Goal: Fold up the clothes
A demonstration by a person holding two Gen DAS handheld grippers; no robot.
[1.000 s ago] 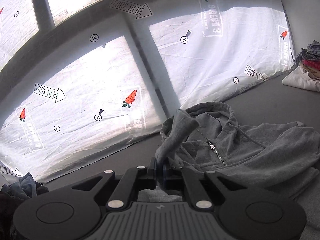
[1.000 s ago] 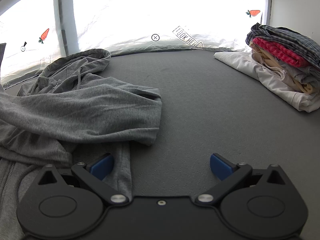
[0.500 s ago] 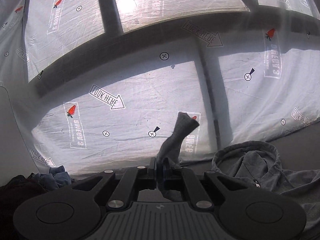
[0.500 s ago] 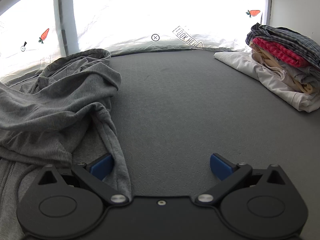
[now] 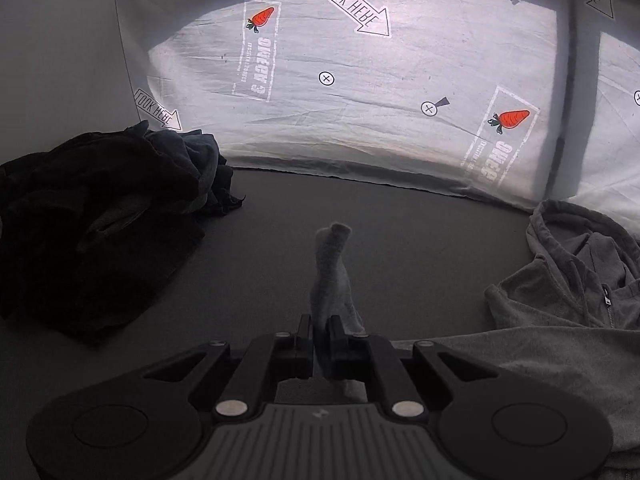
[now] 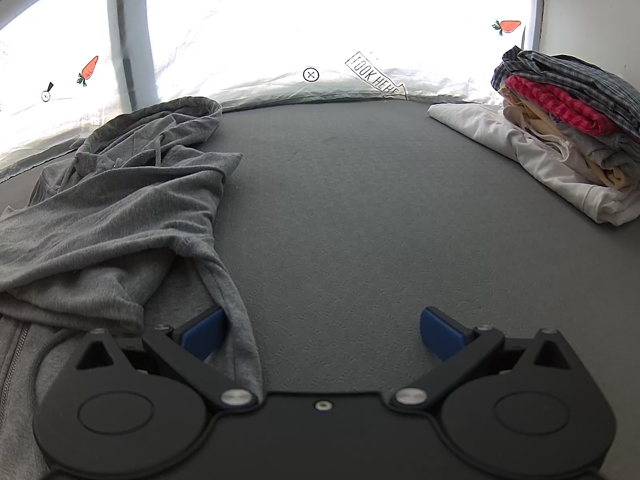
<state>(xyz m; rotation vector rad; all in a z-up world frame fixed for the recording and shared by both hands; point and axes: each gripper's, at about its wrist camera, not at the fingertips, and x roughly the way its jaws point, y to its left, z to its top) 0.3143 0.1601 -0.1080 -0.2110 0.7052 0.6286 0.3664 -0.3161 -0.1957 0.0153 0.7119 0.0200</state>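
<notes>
Left wrist view: the left gripper is clamped on a grey cuff of the grey hoodie, which stands up between its closed fingers.
Hoodie position: it lies rumpled on the dark grey mat, hood toward the windows, zipper at the near left of the right wrist view.
Right gripper: the right gripper rests low with its blue pads wide apart, a fabric strip draped over the left one, nothing pinched.
Progress: judged early; the hoodie is unfolded.
Done: a folded stack sits at right.
Left to do: a dark heap waits at left.
Room: printed white sheeting covers bright windows.
</notes>
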